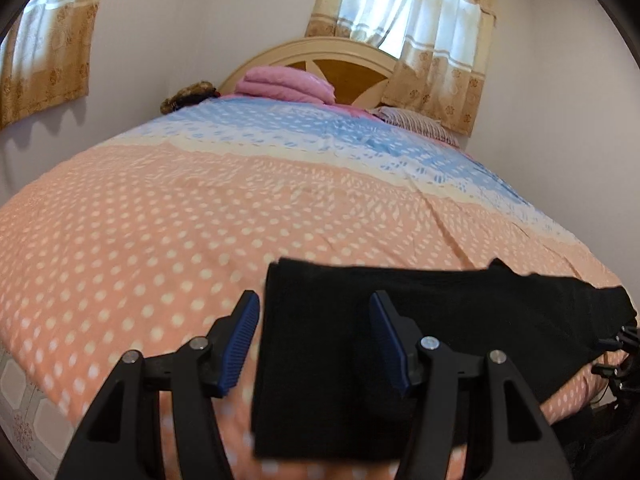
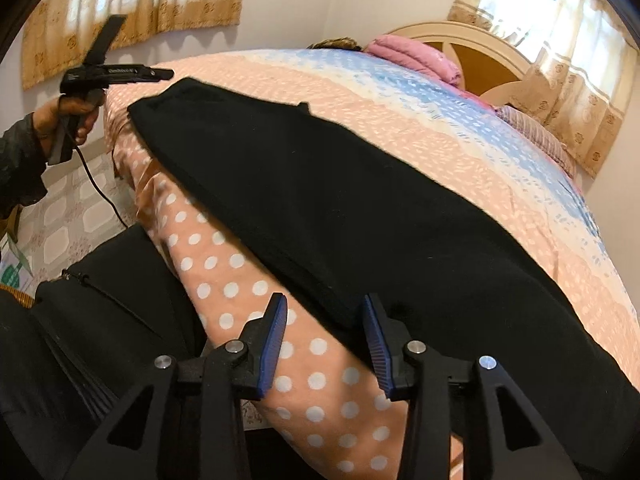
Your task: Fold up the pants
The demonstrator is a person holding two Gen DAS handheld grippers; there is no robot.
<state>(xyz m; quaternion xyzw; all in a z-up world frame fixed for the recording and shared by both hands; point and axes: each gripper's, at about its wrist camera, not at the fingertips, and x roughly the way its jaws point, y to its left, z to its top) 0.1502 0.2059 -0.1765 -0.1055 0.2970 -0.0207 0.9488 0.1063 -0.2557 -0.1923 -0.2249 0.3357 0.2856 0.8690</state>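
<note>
— Where are your tools?
— My right tool [image 2: 326, 344] has its jaws apart, holding nothing, at the near edge of the black pants [image 2: 340, 208]; my left tool [image 1: 314, 344] gapes too, over their end.
— How far along?
— They lie as one long flat strip along the bed [image 1: 160, 220] edge; crosswise folds remain, I'd judge.
— Any writing?
— Only blurred lettering on the left tool; unreadable.

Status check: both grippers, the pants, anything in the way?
Left gripper open, nothing held. Right gripper open, nothing pinched. Black pants lying folded along the bed's near edge. Nothing in the way.
</note>
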